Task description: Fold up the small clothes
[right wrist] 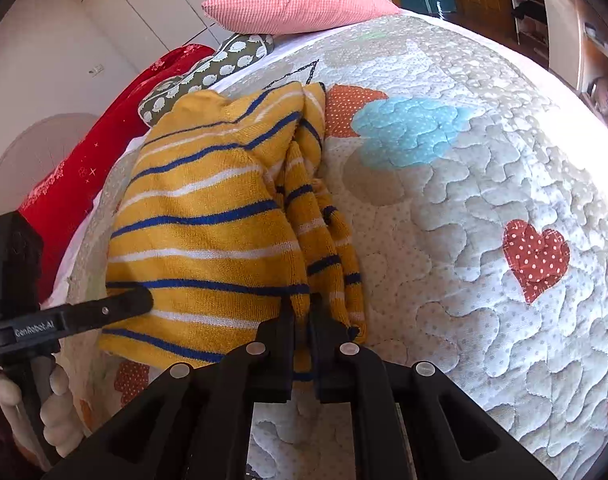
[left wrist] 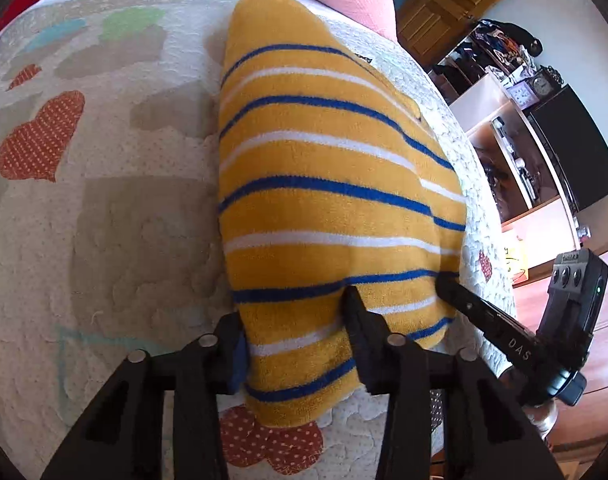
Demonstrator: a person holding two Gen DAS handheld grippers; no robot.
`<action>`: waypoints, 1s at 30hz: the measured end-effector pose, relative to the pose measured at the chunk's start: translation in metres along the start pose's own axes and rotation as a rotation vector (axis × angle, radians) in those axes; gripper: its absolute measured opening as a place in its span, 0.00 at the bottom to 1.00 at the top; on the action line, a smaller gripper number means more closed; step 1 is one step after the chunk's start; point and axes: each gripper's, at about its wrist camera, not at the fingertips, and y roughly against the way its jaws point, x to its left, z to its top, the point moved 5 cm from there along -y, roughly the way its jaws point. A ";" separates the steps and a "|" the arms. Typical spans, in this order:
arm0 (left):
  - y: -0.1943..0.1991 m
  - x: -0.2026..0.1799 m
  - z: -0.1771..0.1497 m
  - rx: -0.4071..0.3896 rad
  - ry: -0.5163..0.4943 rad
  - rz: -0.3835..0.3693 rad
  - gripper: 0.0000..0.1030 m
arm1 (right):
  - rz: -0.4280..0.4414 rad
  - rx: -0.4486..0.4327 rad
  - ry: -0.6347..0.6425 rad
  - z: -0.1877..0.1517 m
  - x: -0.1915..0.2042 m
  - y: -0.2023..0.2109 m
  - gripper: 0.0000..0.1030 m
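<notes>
- Yellow striped garment (left wrist: 336, 200): a small knitted piece with blue and white stripes, lying on the quilted bedspread (left wrist: 103, 208) of a bed, folded lengthwise into a long, narrow shape.
- Left tool (left wrist: 295, 332): fingers set wide apart, one on each side of the garment's near end; the right-hand finger presses into the fabric, while the left-hand finger stands at the garment's edge. The cloth between them lies broad and unpinched.
- Right tool (right wrist: 301, 320): fingers drawn close together and clamped on a fold at the garment's near right edge, where several layers bunch (right wrist: 328, 240).
- In the right wrist view, the left tool's finger (right wrist: 115, 306) reaches in from the left and rests on the striped fabric.
- In the left wrist view, the right tool's finger (left wrist: 476, 308) touches the garment's right border.
- Pink pillow (right wrist: 299, 2): lies at the far end of the bed, beyond the garment, next to a green patterned cushion (right wrist: 207, 68).
</notes>
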 end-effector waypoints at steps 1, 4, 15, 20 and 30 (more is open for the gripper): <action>0.006 0.000 -0.001 0.001 0.001 0.003 0.27 | 0.014 0.003 -0.018 0.000 -0.002 0.000 0.05; 0.029 0.001 -0.008 -0.013 0.009 0.013 0.19 | 0.027 0.009 -0.037 -0.002 -0.001 0.004 0.06; 0.074 0.004 -0.060 -0.136 -0.028 0.190 0.43 | -0.154 -0.097 0.123 0.011 0.026 0.037 0.13; 0.092 0.015 -0.084 -0.213 0.008 0.249 0.52 | -0.131 -0.242 0.160 0.046 0.059 0.067 0.15; 0.109 0.035 -0.115 -0.223 0.016 0.322 0.57 | -0.071 -0.013 0.117 0.091 0.060 -0.062 0.00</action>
